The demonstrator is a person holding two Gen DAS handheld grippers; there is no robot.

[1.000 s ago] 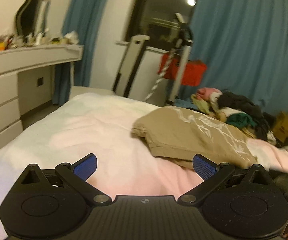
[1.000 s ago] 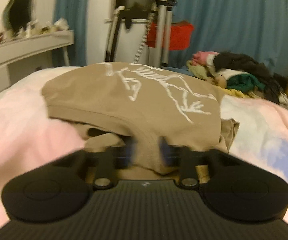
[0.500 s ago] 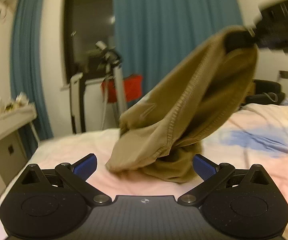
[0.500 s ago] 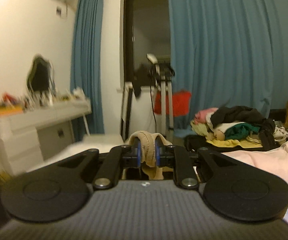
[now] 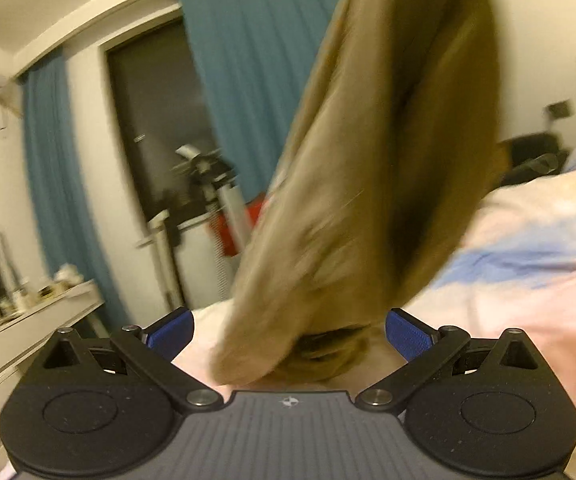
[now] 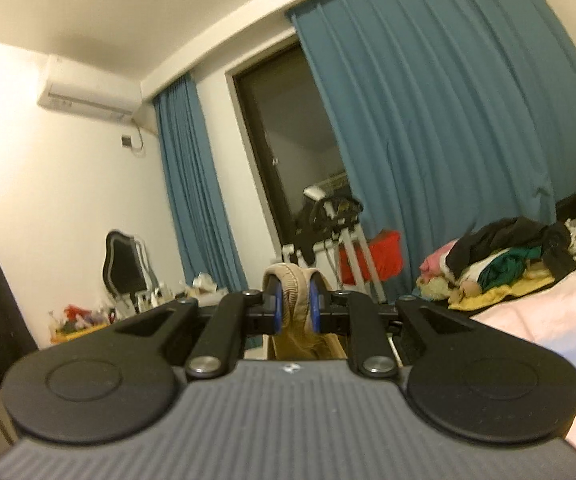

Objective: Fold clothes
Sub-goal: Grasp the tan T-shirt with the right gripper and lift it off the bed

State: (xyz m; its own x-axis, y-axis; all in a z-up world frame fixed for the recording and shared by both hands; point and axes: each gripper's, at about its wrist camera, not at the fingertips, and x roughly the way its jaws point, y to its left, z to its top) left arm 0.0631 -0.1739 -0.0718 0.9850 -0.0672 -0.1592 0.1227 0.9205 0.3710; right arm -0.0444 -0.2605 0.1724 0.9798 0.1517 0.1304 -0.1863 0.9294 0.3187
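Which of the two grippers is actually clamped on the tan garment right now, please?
The right gripper: its blue pads pinch a fold of the tan garment. The left gripper is spread wide, with the garment hanging between its fingers, ungripped.

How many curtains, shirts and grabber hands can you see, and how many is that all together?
Teal-blue fabric curtains: 2, a narrow one and a wide one.
Tan cotton shirt: 1, hanging in the air.
Black two-finger grippers: 2, the left gripper open and the right gripper pinching the shirt.
Total: 5
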